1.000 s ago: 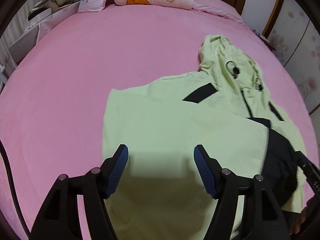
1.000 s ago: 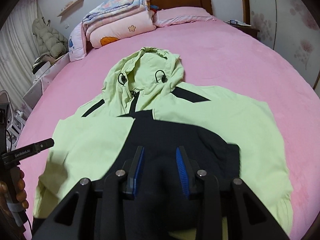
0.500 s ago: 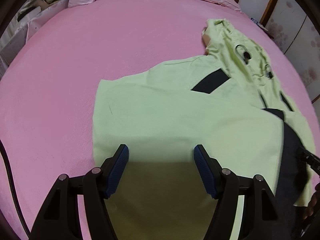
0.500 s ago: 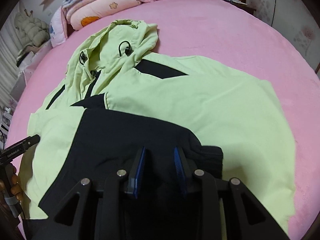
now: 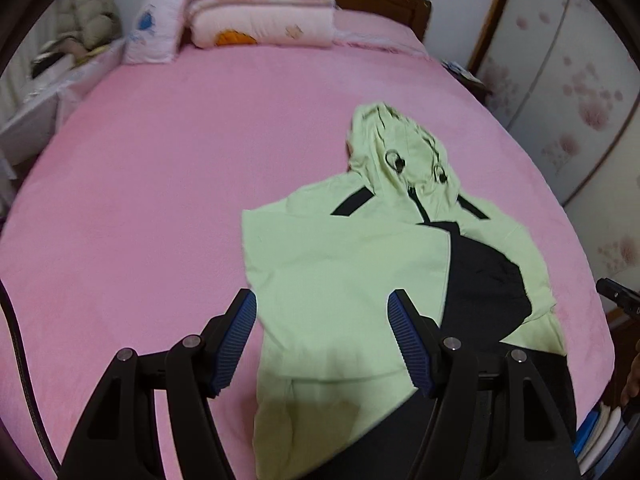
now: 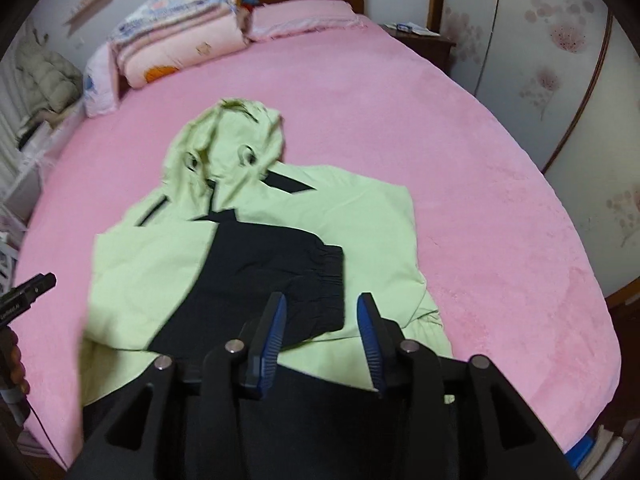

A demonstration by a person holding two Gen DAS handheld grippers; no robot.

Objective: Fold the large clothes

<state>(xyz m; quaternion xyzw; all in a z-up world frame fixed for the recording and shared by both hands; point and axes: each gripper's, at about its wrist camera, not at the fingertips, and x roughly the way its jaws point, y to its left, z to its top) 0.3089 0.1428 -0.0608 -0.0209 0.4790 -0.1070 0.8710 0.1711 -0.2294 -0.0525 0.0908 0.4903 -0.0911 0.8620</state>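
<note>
A light green hooded jacket with black panels (image 5: 344, 264) lies flat on the pink bed, hood pointing to the headboard; it also shows in the right wrist view (image 6: 152, 276). Both sleeves are folded in over the body, the black sleeve (image 6: 280, 272) on top. My left gripper (image 5: 322, 332) is open and empty, raised above the jacket's lower left part. My right gripper (image 6: 322, 332) is open and empty, raised above the jacket's hem near the black cuff. The left gripper's body shows at the left edge of the right wrist view (image 6: 24, 296).
The pink bed (image 5: 140, 200) spreads wide to the left and far side of the jacket. Folded quilts and a pillow (image 5: 256, 16) sit by the wooden headboard. A white shelf with clutter (image 5: 44, 80) stands left; wardrobe doors (image 6: 560, 60) stand right.
Both grippers have lifted and pulled back from the jacket. My right gripper has opened wider and let go of the black sleeve, which now lies folded across the body.
</note>
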